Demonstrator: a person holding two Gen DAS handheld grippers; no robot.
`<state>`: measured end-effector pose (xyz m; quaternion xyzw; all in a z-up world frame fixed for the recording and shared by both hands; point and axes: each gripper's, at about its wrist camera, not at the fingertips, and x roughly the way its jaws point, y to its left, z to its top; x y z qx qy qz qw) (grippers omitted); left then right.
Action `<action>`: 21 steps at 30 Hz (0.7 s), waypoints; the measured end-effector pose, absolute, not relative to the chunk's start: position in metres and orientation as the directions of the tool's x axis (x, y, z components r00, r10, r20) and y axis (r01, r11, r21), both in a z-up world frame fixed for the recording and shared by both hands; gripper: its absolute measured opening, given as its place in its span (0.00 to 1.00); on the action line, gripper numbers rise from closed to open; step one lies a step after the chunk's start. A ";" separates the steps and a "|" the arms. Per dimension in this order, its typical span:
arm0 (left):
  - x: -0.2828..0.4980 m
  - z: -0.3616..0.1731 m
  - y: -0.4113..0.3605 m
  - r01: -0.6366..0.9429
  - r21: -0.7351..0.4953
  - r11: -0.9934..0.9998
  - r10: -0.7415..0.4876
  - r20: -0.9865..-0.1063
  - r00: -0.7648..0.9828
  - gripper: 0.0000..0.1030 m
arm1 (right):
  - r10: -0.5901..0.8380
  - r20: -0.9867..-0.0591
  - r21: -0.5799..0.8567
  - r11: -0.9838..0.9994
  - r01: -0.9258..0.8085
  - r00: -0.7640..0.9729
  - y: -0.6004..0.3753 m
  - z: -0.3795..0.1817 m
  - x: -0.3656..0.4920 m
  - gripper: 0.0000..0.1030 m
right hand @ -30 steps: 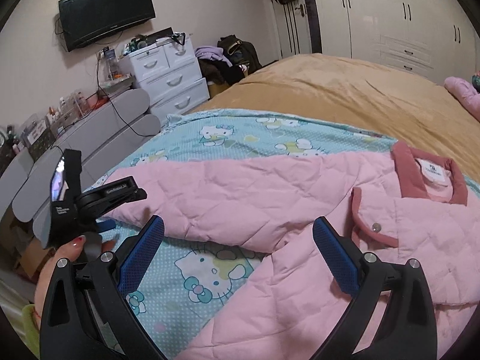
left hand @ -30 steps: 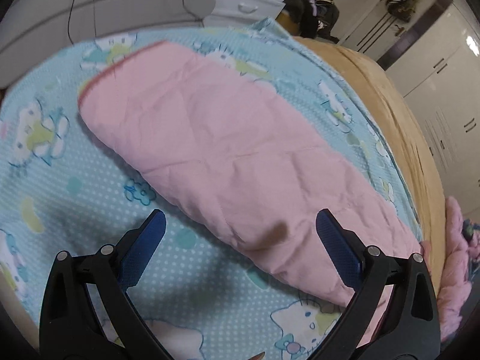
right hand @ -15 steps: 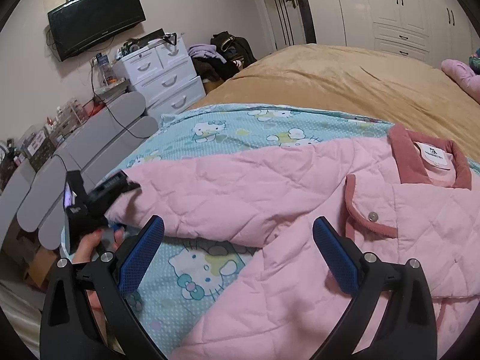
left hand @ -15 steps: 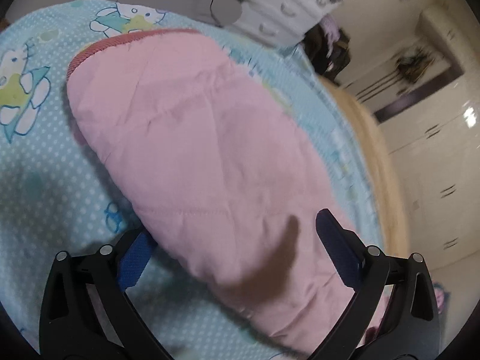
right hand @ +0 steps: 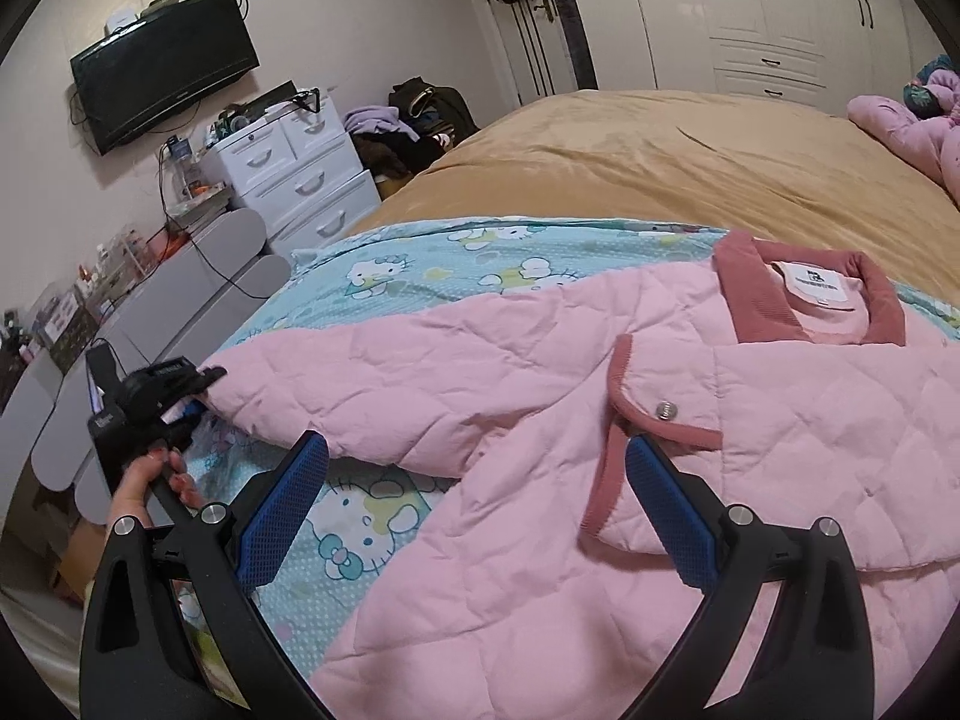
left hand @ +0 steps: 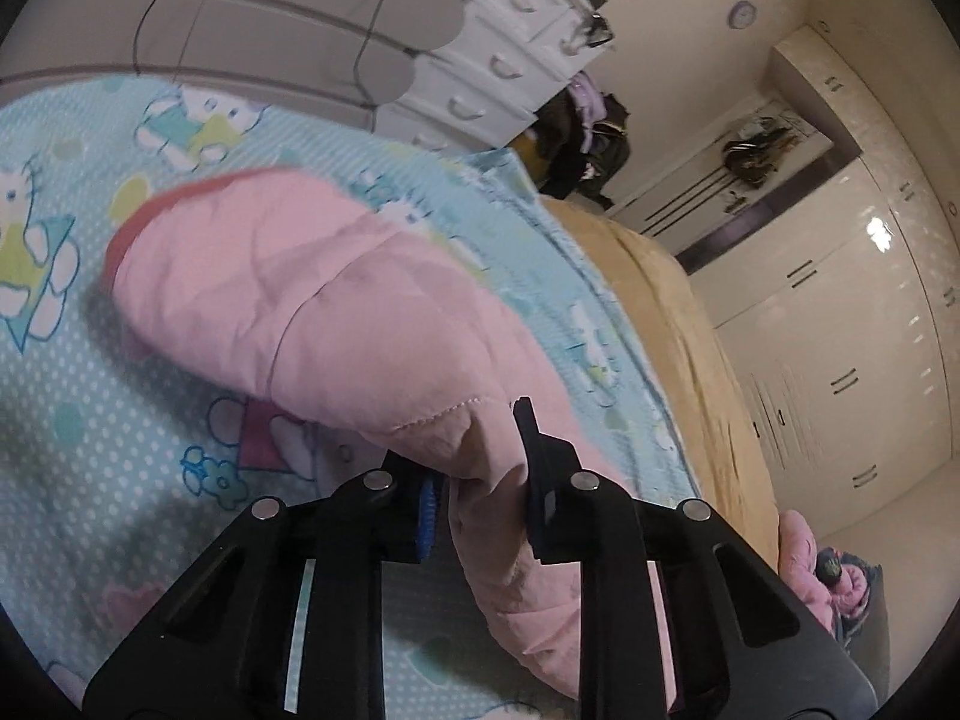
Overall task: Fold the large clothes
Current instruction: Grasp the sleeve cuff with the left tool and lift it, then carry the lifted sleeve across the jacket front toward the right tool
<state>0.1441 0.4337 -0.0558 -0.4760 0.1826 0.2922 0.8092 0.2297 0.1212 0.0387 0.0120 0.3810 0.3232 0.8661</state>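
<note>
A pink quilted jacket (right hand: 690, 462) with a dark pink collar (right hand: 762, 312) lies spread on a blue cartoon-print sheet (right hand: 384, 288). Its left sleeve (left hand: 312, 312) stretches across the sheet, with a red cuff (left hand: 129, 228) at the far end. My left gripper (left hand: 477, 480) is shut on the sleeve's edge near the cuff end; it also shows at the left of the right wrist view (right hand: 198, 387). My right gripper (right hand: 474, 498) is open and empty, hovering over the jacket's front by the snap button (right hand: 663, 410).
The sheet lies on a bed with a tan cover (right hand: 660, 156). A white drawer unit (right hand: 300, 180), a wall TV (right hand: 162, 84) and grey panels (right hand: 180, 294) stand beyond the bed's left edge. More pink clothes (right hand: 906, 126) lie at the far right. White wardrobes (right hand: 750, 12) line the back wall.
My left gripper has moved in over the sleeve and closed on its edge; it was open before. The right gripper has barely moved and stays open.
</note>
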 end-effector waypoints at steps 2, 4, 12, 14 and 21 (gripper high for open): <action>0.147 -0.047 0.432 -0.626 -0.675 0.391 0.299 -0.550 0.780 0.13 | 0.563 -0.654 0.262 0.795 -0.547 0.506 0.117 0.040 0.229 0.96; 0.151 -0.038 0.429 -0.610 -0.678 0.410 0.303 -0.529 0.793 0.12 | 0.564 -0.653 0.268 0.797 -0.541 0.506 0.113 0.040 0.228 0.96; 0.152 0.001 0.410 -0.518 -0.703 0.487 0.296 -0.426 0.855 0.11 | 0.543 -0.654 0.249 0.812 -0.527 0.527 0.089 0.049 0.222 0.96; 0.153 0.015 0.401 -0.493 -0.701 0.515 0.293 -0.397 0.870 0.11 | 0.536 -0.648 0.245 0.820 -0.517 0.542 0.078 0.053 0.221 0.96; 0.155 0.045 0.371 -0.433 -0.686 0.585 0.280 -0.330 0.901 0.11 | 0.504 -0.626 0.240 0.850 -0.468 0.595 0.035 0.065 0.221 0.96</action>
